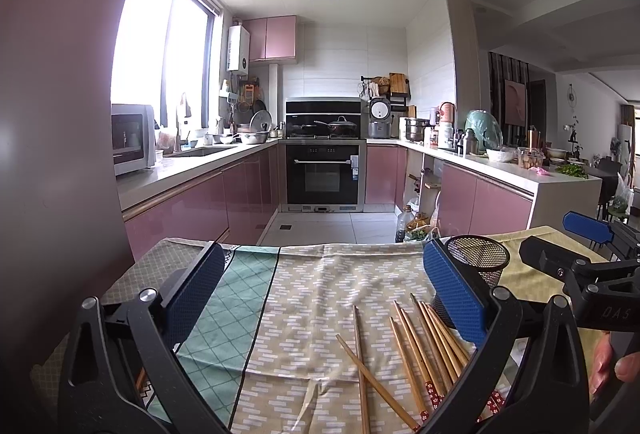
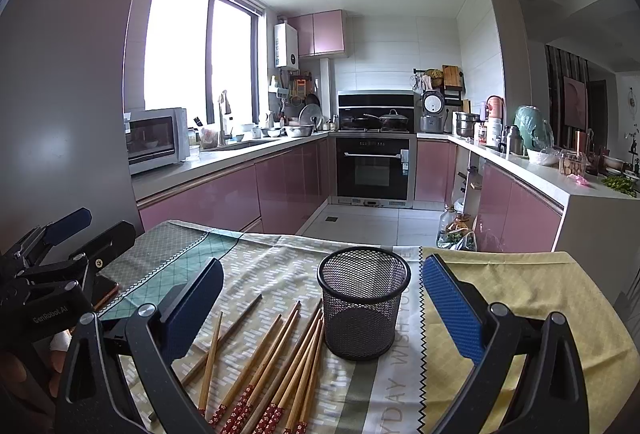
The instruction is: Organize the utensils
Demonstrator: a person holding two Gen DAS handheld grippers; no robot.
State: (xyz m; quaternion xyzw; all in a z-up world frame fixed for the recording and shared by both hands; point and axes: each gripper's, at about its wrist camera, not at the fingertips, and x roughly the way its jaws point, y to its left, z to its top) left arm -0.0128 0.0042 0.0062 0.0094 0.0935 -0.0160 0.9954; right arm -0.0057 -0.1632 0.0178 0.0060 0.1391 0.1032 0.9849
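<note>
Pre-grasp stage, I've got nothing picked up. Left gripper (image 1: 320,298) and right gripper (image 2: 320,310) both spread wide, empty. Chopsticks (image 2: 276,362) loose on counter cloth (image 2: 520,282), just beside empty mesh cup (image 2: 363,306). Next I'd pinch one stick, drop it in upright.

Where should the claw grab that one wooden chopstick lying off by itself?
Probably grip the lone wooden chopstick at its bare middle, coming straight down from above, claw fingers either side across its width. It lies flat on the patterned tablecloth, apart from the bunch, so nothing crowds it.
</note>
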